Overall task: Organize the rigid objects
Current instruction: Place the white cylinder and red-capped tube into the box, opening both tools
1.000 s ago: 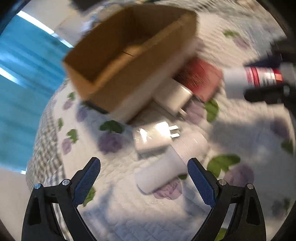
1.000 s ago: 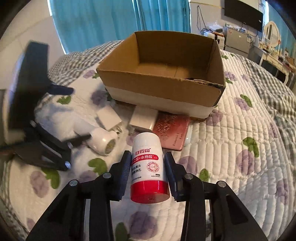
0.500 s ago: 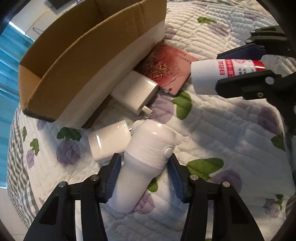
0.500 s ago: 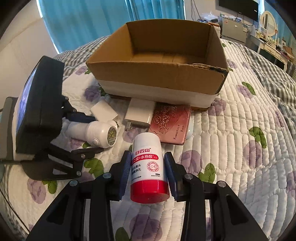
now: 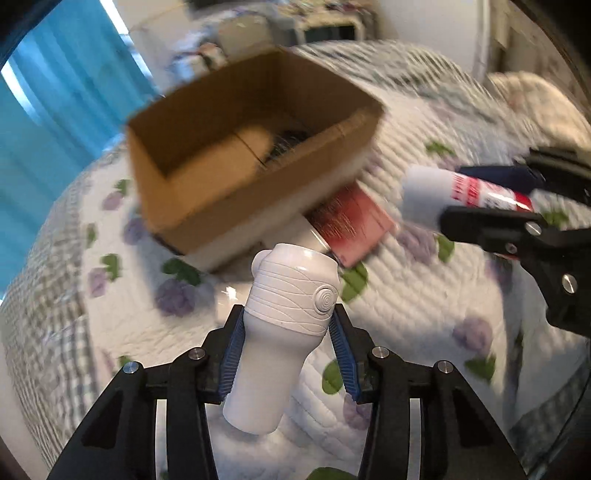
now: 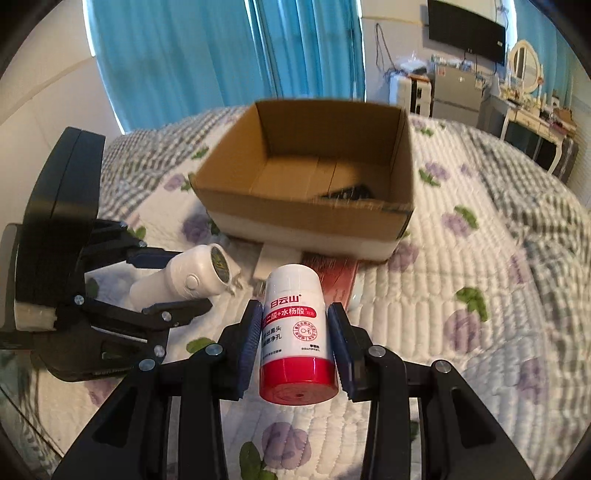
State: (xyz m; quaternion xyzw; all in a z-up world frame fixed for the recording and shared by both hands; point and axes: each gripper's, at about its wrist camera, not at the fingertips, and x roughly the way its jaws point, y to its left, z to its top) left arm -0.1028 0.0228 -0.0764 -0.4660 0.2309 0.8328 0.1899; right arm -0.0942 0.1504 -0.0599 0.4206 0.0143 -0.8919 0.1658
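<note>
My left gripper (image 5: pixel 286 332) is shut on a white ribbed handheld device (image 5: pixel 284 325) and holds it above the quilt; the device also shows in the right wrist view (image 6: pixel 184 284). My right gripper (image 6: pixel 295 332) is shut on a white bottle with a red cap (image 6: pixel 295 339), also raised; the bottle also shows in the left wrist view (image 5: pixel 461 199). An open cardboard box (image 6: pixel 314 184) stands ahead of both on the bed, with a dark object inside. A red booklet (image 5: pixel 351 221) and a white charger (image 6: pixel 269 262) lie in front of the box.
The bed has a quilted floral cover (image 6: pixel 461 295). Blue curtains (image 6: pixel 221 55) hang behind. A dresser, mirror and television (image 6: pixel 465 29) stand at the far right wall.
My left gripper closed on the white device and lifted it off the quilt toward the box. My right gripper rose a little with the bottle.
</note>
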